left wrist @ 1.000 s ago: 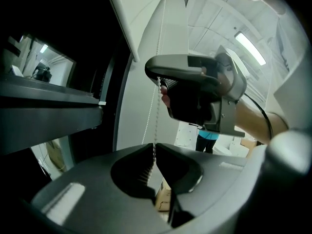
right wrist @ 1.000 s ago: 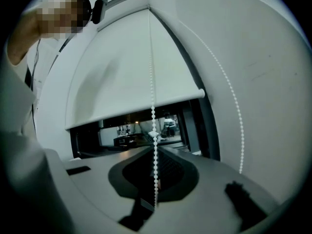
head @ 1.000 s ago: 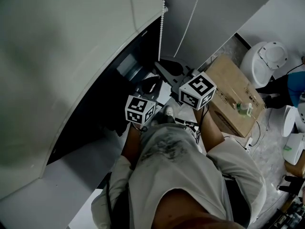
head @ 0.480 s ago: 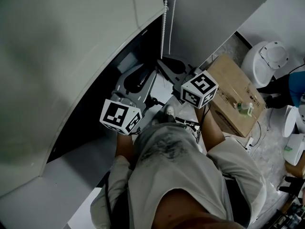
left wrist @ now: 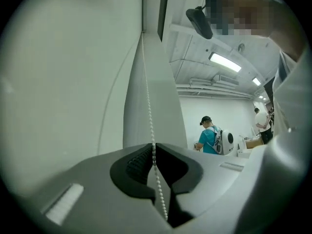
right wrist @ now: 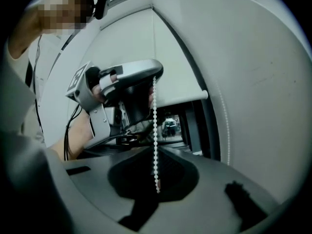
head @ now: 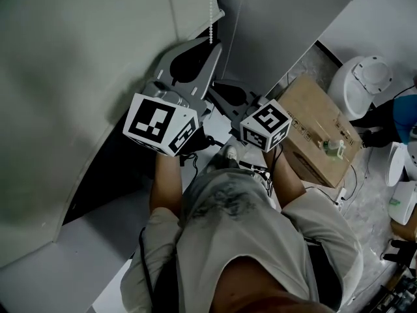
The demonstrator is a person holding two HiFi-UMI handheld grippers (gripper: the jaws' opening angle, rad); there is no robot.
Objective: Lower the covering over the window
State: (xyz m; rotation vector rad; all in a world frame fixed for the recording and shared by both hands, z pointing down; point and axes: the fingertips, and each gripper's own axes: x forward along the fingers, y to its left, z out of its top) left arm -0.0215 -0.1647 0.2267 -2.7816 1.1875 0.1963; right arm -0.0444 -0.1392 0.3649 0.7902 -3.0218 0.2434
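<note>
- Our left gripper (left wrist: 153, 149), raised beside the roller blind (head: 78, 77), has just been closing and now pinches the bead chain (left wrist: 146, 91). So thin a bite may slip between beads on the pull.
- Our right gripper (right wrist: 155, 152), lower down, clamps the same chain. Unless it lets go, hauling could jam or snap it, leaving the window (head: 104, 175) part uncovered.

Left gripper (left wrist: 154, 149) just closed on bead chain (left wrist: 146, 87).

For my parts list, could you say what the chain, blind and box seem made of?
The chain: small white beads, probably plastic, slightly glossy. The blind: matte pale sheet, likely fabric, though vinyl is possible. The box: brown, matte, flat panels; cardboard.
</note>
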